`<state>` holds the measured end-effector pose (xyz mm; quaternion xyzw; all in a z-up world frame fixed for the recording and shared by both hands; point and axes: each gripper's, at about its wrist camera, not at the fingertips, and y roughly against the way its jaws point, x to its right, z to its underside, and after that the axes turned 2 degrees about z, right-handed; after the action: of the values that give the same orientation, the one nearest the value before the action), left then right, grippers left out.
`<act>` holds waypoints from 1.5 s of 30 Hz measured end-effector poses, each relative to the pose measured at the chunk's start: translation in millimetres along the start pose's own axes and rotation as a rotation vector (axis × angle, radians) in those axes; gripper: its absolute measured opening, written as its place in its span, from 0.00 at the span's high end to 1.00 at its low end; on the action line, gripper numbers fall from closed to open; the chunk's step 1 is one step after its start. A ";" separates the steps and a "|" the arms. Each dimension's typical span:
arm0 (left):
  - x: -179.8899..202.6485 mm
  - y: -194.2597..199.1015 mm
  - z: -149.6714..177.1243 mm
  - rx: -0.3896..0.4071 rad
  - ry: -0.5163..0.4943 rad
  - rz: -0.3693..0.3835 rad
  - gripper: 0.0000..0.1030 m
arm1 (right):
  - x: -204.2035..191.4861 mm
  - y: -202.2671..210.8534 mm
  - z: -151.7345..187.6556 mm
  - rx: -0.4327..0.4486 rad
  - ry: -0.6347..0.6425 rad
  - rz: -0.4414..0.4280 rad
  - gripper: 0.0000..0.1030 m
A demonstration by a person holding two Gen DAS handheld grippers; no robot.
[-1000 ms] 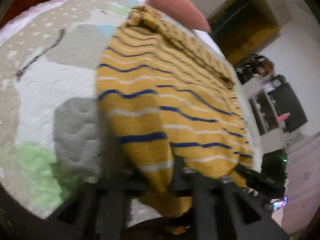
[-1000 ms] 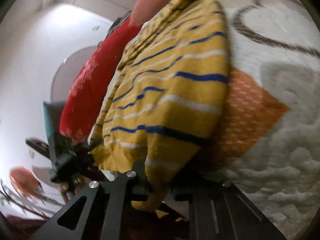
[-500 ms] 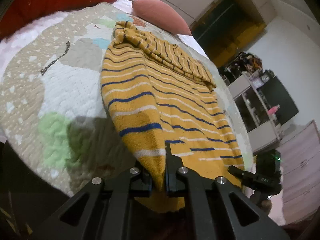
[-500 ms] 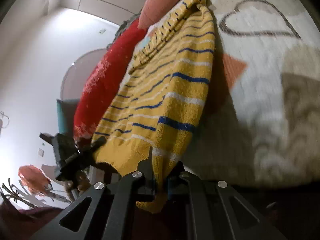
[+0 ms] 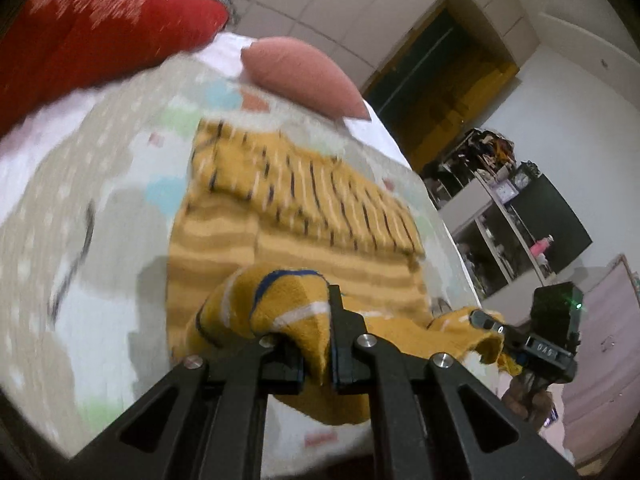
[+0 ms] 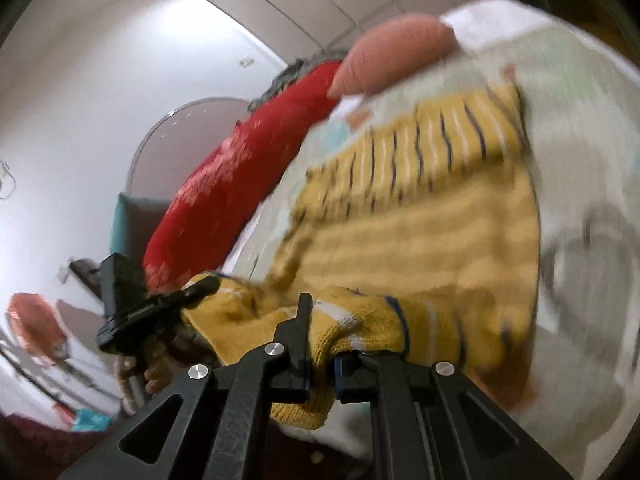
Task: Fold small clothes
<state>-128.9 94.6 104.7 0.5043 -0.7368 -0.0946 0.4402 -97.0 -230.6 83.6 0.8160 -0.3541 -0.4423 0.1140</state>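
A yellow knit sweater (image 5: 304, 216) with blue and white stripes lies on the patterned quilt (image 5: 80, 208) of a bed. It also shows in the right wrist view (image 6: 420, 216). My left gripper (image 5: 316, 344) is shut on the sweater's bottom hem near its left corner, lifted and curled over the body. My right gripper (image 6: 320, 344) is shut on the hem near the right corner, also raised. Each gripper appears in the other's view, the right one (image 5: 520, 340) and the left one (image 6: 160, 304). The sleeves lie folded across the top of the sweater.
A red pillow (image 5: 92, 28) and a pink cushion (image 5: 304, 76) lie at the head of the bed. Shelves and a dark cabinet (image 5: 532, 220) stand past the bed's right side. The bed edge is just below my grippers.
Both grippers have lifted the hem off the bed edge and carried it forward over the sweater's body. The hem now curls above the lower part of the sweater.
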 end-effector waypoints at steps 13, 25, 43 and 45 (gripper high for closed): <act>-52.2 -139.1 -114.2 -0.134 0.120 -0.089 0.92 | 45.1 -112.1 -131.7 -0.017 -0.071 0.141 0.91; -116.7 -180.7 -157.1 -0.057 0.450 0.111 0.49 | 159.4 -172.4 -178.6 0.007 -0.481 0.037 0.71; -140.3 -142.2 -173.1 0.004 0.448 -0.036 0.30 | 170.5 -130.3 -215.1 0.180 -0.541 0.085 0.31; -128.6 -133.1 -168.2 -0.015 0.387 -0.060 0.30 | 157.9 -118.1 -208.5 0.146 -0.459 0.136 0.31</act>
<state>97.5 189.1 55.8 0.5316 -0.6224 -0.0145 0.5743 183.2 -279.0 44.9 0.6745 -0.4559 -0.5806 0.0011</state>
